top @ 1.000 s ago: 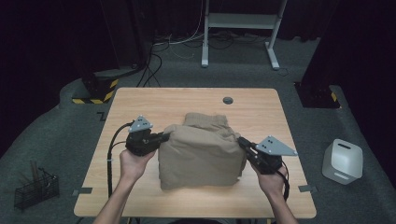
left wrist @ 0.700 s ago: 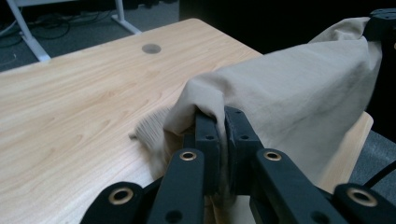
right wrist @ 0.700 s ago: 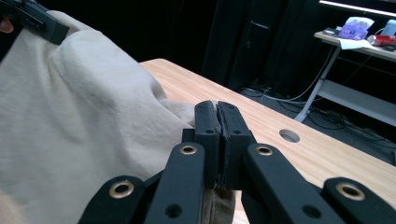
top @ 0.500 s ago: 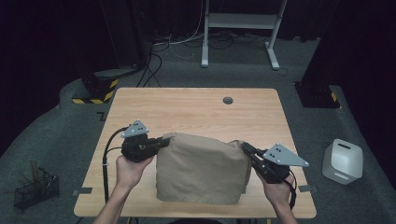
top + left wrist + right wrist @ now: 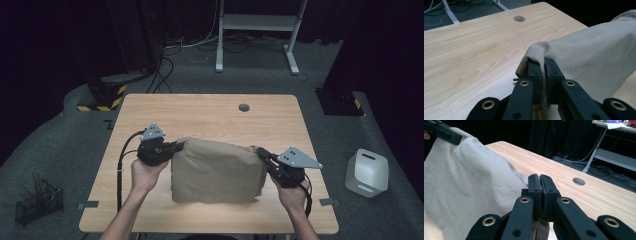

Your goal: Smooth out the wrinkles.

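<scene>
— What's around you?

— A dark room, cables on the grey floor, and a pale wooden table (image 5: 210, 112) in front of me with a cable hole (image 5: 243, 107) near its far edge. A white container (image 5: 366, 172) sits on the floor to my right, a wire basket (image 5: 37, 202) to my left.

— And the cloth?

— The tan cloth (image 5: 217, 170) hangs between my two hands over the near half of the table, stretched side to side, its long axis running left to right. Its lower edge looks to be on or just above the wood.

— How are you holding it?

— My left gripper (image 5: 541, 72) has its jaws pressed together on the left top corner; fabric folds over the tips. My right gripper (image 5: 541, 187) is pinched tight on the right corner, cloth caught in the seam between the jaws.

— What does the next move turn on?

— Both corners sit level and equally near me, the sheet hanging below my jaws. I judge any laying or folding goes forward, away from me, both hands together.
</scene>
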Motion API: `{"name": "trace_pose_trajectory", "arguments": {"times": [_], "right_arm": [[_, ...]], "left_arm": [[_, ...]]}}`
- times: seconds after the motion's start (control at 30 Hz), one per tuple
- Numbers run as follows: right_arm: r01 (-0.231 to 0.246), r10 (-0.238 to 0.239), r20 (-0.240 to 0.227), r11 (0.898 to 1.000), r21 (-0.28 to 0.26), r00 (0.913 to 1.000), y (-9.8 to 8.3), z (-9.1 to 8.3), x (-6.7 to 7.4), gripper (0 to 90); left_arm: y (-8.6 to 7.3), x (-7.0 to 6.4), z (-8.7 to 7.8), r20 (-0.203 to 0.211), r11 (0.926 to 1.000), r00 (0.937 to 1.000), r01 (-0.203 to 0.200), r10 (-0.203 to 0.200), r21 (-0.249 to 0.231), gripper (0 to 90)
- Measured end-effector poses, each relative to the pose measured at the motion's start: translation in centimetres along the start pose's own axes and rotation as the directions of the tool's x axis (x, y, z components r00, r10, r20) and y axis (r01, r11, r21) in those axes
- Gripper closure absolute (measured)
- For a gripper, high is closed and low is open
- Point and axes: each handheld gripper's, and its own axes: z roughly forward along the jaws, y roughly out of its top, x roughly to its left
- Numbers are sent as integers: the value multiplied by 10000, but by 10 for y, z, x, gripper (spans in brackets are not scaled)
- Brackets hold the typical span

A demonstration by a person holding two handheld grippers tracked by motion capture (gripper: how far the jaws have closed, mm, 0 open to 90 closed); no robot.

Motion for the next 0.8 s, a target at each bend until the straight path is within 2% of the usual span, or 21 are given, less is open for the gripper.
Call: {"name": "trace_pose_trajectory", "arguments": {"times": [0.17,0.5,0.7,0.8], "right_arm": [[-165,164,54,9998,148,9999,0,16,-6,878],[-519,513,211,9983,280,9985,-1,33,-14,879],[-823,793,537,9950,560,9954,-1,51,-24,879],[-990,932,758,9921,767,9928,-5,63,-31,878]], "left_arm": [[0,11,10,-147,9998,9997,176,-174,78,848],[1,24,28,-366,9989,9983,452,-447,131,848],[6,30,46,-751,9988,9967,334,-307,346,848],[7,35,57,-856,9979,9954,459,-419,449,847]]}}
